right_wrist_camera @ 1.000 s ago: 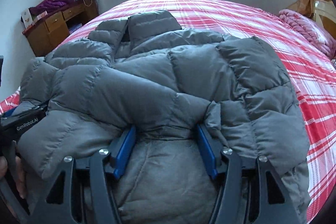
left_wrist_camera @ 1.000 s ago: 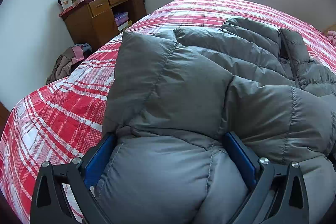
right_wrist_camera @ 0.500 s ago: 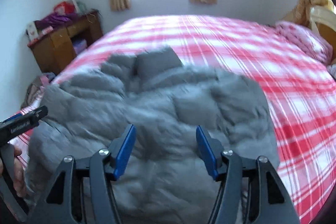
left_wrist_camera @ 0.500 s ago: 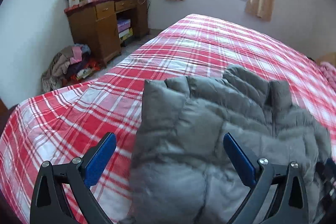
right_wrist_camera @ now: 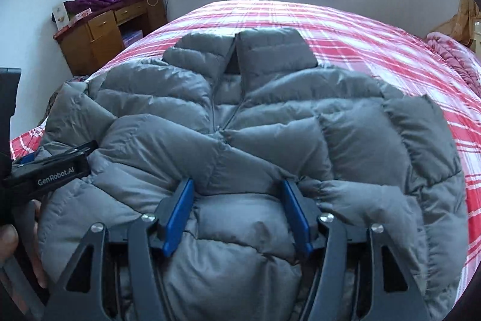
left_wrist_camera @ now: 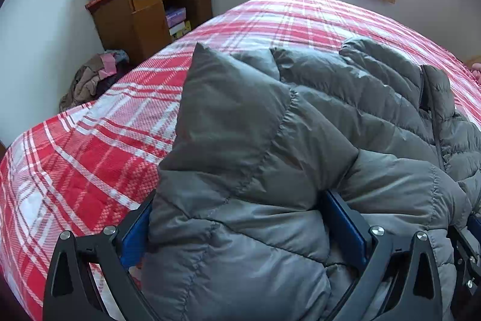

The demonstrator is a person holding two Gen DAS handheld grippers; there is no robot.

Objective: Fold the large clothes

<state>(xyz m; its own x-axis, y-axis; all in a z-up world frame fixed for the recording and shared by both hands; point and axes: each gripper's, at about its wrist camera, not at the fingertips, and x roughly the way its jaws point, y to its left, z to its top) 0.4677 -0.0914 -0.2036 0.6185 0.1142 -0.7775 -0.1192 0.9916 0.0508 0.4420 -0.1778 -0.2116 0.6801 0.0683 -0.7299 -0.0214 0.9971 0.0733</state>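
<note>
A grey puffer jacket (left_wrist_camera: 300, 125) lies front up on the red plaid bed (left_wrist_camera: 90, 155), collar toward the window, sleeves folded across the chest. My left gripper (left_wrist_camera: 237, 200) is open and pushed down into the jacket's near left part, so padding bulges between its wide blue pads. In the right wrist view the jacket (right_wrist_camera: 270, 125) fills the middle. My right gripper (right_wrist_camera: 237, 184) stands open on the near hem, a puff of fabric between its pads. The left gripper (right_wrist_camera: 51, 170) shows at the left edge there, held by a hand.
A wooden desk (left_wrist_camera: 135, 17) piled with boxes and purple cloth stands by the far left wall. A heap of clothes (left_wrist_camera: 90, 80) lies on the floor beside the bed. A pink blanket (right_wrist_camera: 451, 56) sits at the bed's far right. Bare plaid bedcover (right_wrist_camera: 360, 29) stretches beyond the collar.
Half a second ago both grippers were pulled back and up, off the jacket, with nothing between their pads. Now both press into its near edge again, as one second ago.
</note>
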